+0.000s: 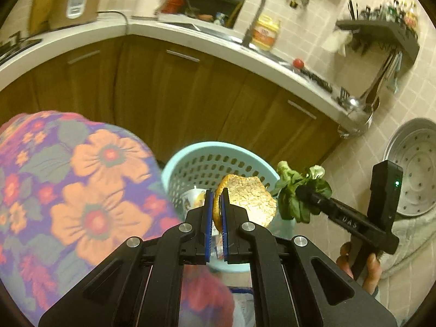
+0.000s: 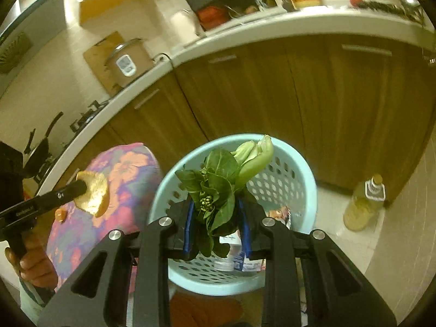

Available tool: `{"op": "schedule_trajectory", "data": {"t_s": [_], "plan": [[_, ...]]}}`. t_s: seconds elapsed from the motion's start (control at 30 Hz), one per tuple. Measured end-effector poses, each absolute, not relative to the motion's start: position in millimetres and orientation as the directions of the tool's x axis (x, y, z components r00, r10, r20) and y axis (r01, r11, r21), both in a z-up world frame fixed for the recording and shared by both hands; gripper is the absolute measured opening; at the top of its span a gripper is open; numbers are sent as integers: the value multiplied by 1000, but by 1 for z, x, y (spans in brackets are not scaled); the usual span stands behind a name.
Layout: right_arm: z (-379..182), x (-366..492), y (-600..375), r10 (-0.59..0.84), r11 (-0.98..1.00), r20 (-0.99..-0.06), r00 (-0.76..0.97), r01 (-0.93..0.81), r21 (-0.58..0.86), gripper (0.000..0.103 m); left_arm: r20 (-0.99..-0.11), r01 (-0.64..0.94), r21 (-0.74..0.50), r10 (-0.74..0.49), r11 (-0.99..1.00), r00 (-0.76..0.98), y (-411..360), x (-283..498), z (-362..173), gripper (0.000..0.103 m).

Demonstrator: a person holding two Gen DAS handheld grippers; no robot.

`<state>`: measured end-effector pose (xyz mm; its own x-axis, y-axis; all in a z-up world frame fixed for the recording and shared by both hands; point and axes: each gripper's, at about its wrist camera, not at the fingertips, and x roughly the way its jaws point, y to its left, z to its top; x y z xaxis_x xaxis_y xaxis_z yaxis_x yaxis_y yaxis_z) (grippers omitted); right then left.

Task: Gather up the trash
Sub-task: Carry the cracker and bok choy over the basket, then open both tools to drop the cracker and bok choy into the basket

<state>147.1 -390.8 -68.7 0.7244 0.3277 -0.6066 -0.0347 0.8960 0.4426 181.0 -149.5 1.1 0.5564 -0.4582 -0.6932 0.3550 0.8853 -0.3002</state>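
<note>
My left hand-held gripper (image 1: 217, 207) pinches a peel (image 1: 245, 201); my right hand-held gripper (image 2: 218, 218) clamps greens (image 2: 218, 188) above the basket (image 2: 305, 174).

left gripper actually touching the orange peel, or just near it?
Touching. The left wrist view shows the left gripper with both blue-padded fingers pressed against the orange peel, pinching its edge above the blue basket.

- The left gripper (image 1: 217, 209) is black, with blue pads (image 1: 209, 226) and round silver screws.
- The right gripper (image 2: 218, 218) looks the same.
- A bare hand (image 1: 365, 265) shows at lower right.
- The clothing (image 1: 68, 190) has orange flowers on purple.
</note>
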Motion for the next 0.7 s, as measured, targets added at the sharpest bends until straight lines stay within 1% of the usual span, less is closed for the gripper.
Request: {"op": "schedule_trajectory", "data": {"t_s": [0.17,0.2,0.27,0.3,0.33,0.37,0.5,0.57,0.7], "plan": [[-84,162,-385,321,905,-651,688,-19,426,27,-734,371,-241,-418,897,535,-182,198,-19,5],[-87,165,-382,311,911,-664,680,-14,412,27,-736,369,-225,-405,902,542,-185,198,-22,7],[-90,168,-381,299,919,-678,671,-10,395,30,-739,371,-214,-398,904,543,-187,200,-26,19],[-91,168,-380,298,919,-681,669,-10,393,32,-741,366,-210,-392,906,545,-187,200,-29,21],[-92,168,-380,302,917,-681,667,-9,398,42,-742,362,-210,-389,908,546,-185,200,-31,24],[-91,167,-380,303,916,-677,670,-8,401,49,-742,359,-212,-389,909,546,-183,201,-33,26],[-90,165,-380,306,915,-669,678,-16,402,49,-736,354,-228,-398,907,547,-177,200,-32,31],[-90,164,-381,309,912,-668,677,-13,409,49,-730,356,-237,-408,904,549,-175,199,-30,37],[-85,162,-376,316,914,-666,676,-27,406,49,-714,372,-238,-422,897,559,-173,192,-24,39]]}}
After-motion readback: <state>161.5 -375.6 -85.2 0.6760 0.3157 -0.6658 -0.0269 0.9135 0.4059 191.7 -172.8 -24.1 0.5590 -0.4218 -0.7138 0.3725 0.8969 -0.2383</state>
